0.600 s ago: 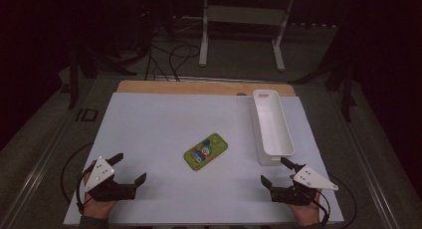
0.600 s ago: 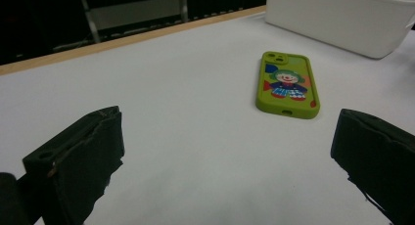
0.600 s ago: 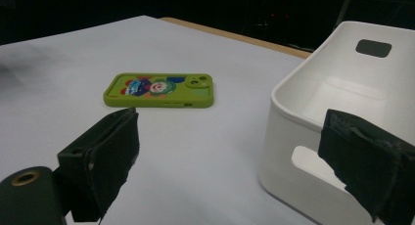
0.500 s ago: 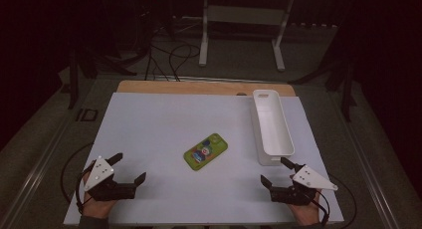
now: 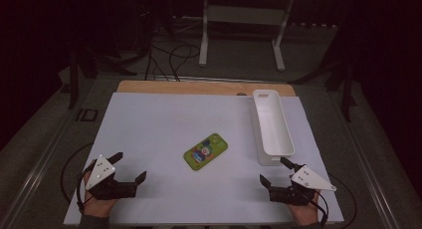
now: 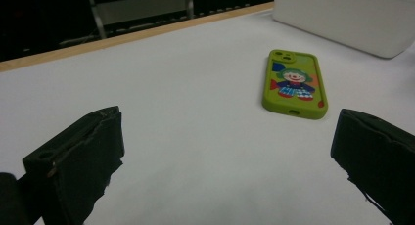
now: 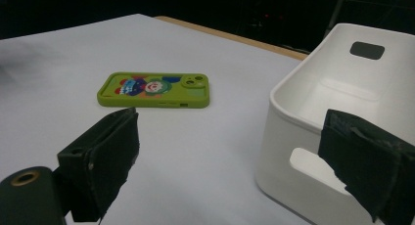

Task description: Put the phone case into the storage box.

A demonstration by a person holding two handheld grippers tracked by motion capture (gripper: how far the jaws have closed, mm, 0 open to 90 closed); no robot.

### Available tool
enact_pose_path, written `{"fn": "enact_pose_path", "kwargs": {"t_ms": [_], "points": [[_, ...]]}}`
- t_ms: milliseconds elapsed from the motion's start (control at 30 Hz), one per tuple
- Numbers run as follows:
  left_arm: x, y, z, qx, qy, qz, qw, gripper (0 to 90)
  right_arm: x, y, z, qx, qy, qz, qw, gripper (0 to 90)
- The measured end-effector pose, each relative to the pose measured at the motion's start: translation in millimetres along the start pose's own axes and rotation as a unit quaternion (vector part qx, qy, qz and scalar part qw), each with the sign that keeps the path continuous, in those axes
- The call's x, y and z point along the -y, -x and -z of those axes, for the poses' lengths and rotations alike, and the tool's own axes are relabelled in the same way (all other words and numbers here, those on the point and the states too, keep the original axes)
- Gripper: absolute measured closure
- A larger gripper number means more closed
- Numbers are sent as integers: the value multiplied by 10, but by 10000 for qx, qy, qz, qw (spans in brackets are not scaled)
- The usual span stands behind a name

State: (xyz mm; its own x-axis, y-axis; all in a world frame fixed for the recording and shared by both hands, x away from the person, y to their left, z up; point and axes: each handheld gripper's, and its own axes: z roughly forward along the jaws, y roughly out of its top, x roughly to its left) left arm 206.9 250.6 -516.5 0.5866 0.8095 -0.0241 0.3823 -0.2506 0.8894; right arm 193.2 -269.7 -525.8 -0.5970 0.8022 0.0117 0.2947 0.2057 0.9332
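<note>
At near left, the left gripper (image 5: 128, 165) rests on the matte white tabletop (image 5: 164, 124) with blocky black jaws spread and empty. A glossy green phone case (image 5: 205, 151) with a clown print lies flat at centre. The long white plastic bin (image 5: 271, 127) stands right. Near right, the right gripper (image 5: 273, 171) gapes empty too.

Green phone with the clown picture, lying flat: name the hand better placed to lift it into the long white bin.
Probably the right tongs: open, beside the long white plastic bin, the green clown-picture phone just ahead. The left tongs, equally open, sit across the table from the bin.
</note>
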Motion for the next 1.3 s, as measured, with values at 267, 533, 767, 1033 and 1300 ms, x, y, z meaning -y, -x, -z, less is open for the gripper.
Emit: {"fn": "enact_pose_path", "kwargs": {"t_ms": [267,533,767,1033,1300], "points": [[-112,75,-108,45,-197,-39,9998,0,8,-44,-51,15,-64,76,9999,77],[-249,98,-231,206,-334,-37,9992,0,3,-96,-82,28,-51,68,10000,77],[-401,123,-306,218,-283,-93,9993,0,-7,-127,-93,20,-12,92,10000,78],[-533,157,-427,210,-438,-191,9986,0,-8,-115,-82,119,-19,115,9999,78],[-636,202,-561,249,-529,-270,9979,0,-14,-106,-70,173,-5,101,9998,78]]}}
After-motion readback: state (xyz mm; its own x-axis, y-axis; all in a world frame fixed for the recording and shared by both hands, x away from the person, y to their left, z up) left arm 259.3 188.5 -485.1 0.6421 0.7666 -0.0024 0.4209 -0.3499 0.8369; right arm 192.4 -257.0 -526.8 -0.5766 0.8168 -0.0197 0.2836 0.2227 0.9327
